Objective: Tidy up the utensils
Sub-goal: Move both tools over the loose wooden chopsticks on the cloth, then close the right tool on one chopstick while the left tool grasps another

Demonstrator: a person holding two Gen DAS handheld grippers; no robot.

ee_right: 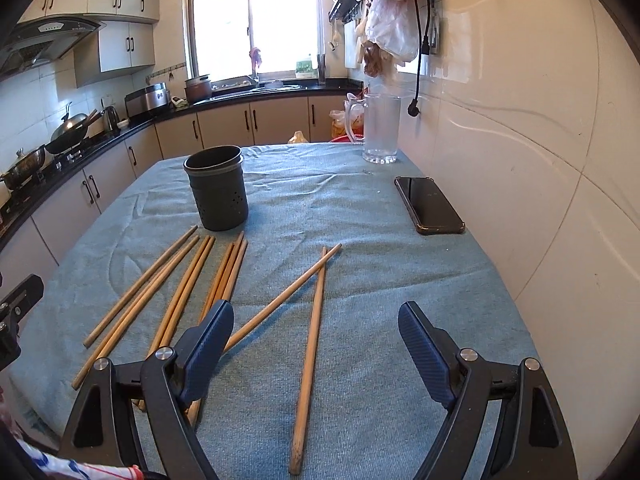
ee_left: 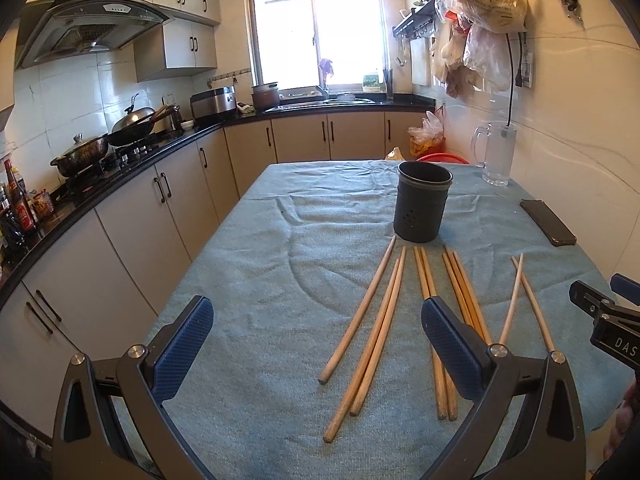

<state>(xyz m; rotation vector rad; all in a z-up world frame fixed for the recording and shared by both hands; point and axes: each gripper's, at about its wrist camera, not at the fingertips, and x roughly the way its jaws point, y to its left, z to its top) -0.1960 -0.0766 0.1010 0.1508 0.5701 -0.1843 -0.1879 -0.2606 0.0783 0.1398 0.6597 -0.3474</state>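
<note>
a table covered by a blue cloth point(ee_right: 360, 280) is seen, with a dark utensil holder point(ee_right: 218, 190) standing upright on it. wooden chopsticks point(ee_left: 370, 320) are laid flat on the cloth just in front of the holder. the left gripper point(ee_left: 318, 328) and right gripper point(ee_right: 316, 330) are held before the holder, fingers spread, nothing gripped.

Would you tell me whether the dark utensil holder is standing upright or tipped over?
Upright: the utensil holder stands on its base on the blue cloth, open rim facing up.
</note>
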